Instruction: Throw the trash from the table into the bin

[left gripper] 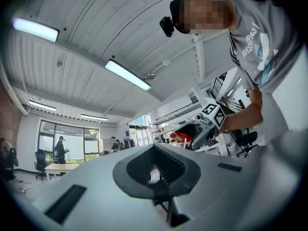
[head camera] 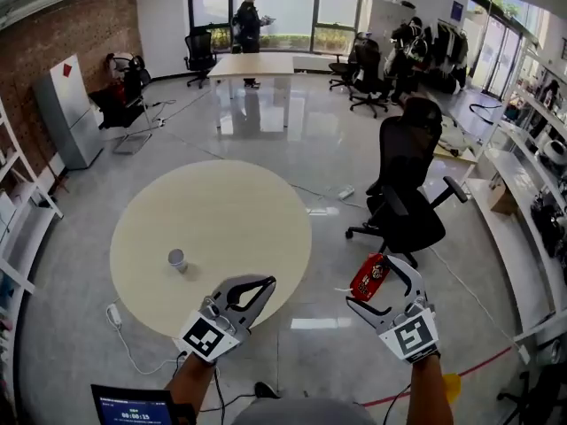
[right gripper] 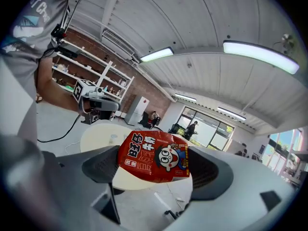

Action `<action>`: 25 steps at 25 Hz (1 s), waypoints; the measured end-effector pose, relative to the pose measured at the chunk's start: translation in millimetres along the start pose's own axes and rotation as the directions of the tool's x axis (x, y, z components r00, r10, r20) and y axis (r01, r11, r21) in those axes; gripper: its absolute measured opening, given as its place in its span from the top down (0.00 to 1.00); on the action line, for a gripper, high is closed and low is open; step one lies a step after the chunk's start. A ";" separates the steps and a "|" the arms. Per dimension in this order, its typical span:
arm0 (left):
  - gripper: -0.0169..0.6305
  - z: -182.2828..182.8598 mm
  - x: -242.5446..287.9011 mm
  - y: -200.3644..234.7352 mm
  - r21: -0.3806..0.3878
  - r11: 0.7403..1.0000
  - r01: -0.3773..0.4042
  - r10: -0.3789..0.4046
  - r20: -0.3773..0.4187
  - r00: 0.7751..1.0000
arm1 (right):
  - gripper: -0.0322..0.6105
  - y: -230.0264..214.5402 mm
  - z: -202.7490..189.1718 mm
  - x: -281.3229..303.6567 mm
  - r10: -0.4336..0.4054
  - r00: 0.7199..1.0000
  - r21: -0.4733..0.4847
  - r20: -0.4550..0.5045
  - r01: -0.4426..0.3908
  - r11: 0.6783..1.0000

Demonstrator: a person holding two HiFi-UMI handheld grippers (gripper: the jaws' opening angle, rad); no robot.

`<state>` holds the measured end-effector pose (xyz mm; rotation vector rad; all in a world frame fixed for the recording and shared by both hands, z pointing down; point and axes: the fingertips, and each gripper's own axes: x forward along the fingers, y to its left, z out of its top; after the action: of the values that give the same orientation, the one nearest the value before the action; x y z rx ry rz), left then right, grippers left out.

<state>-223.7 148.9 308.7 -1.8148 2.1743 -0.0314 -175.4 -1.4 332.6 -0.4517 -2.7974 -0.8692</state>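
My right gripper (head camera: pixel 376 280) is shut on a red milk carton (head camera: pixel 369 277), held over the floor to the right of the round beige table (head camera: pixel 239 202). In the right gripper view the carton (right gripper: pixel 156 158), red with a cartoon face, fills the gap between the jaws of that gripper (right gripper: pixel 156 166). A small grey paper cup (head camera: pixel 177 258) stands on the table near its front left. My left gripper (head camera: pixel 255 289) is shut and empty at the table's front edge, to the right of the cup. Its view shows the left gripper (left gripper: pixel 156 170) tilted up toward the ceiling. No bin shows in any view.
A black office chair (head camera: pixel 407 193) stands right of the table. A white power strip (head camera: pixel 113 314) with its cable lies on the floor at the table's front left. White shelving (head camera: pixel 532 202) lines the right wall. A person (head camera: pixel 249 20) stands far back by the windows.
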 end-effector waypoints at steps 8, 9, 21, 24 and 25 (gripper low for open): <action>0.91 -3.5 181.5 -187.1 -0.042 0.978 0.205 -0.204 0.022 0.979 | 0.28 -81.5 -131.0 -239.8 -0.198 0.972 0.089 -0.127 0.210 0.974; 0.91 -2.7 202.1 -215.9 -0.048 0.973 0.226 -0.226 0.020 0.974 | 0.28 -90.0 -147.7 -274.5 -0.218 0.965 0.083 -0.147 0.232 0.969; 0.91 -42.7 387.0 -436.1 -0.101 0.835 0.541 -0.537 0.066 0.841 | 0.28 -148.4 -343.8 -541.3 -0.477 0.775 0.140 -0.414 0.573 0.808; 0.91 -43.6 407.6 -473.9 -0.098 0.791 0.603 -0.600 0.061 0.798 | 0.28 -140.2 -373.4 -590.2 -0.511 0.718 0.172 -0.474 0.644 0.746; 0.91 -46.1 415.0 -487.1 -0.099 0.778 0.621 -0.619 0.053 0.784 | 0.28 -135.7 -385.3 -605.6 -0.514 0.701 0.180 -0.494 0.661 0.728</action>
<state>168.5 -355.7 364.5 -2.5082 1.4849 -0.0388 377.0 -471.1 420.5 0.6799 -2.5945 -0.4480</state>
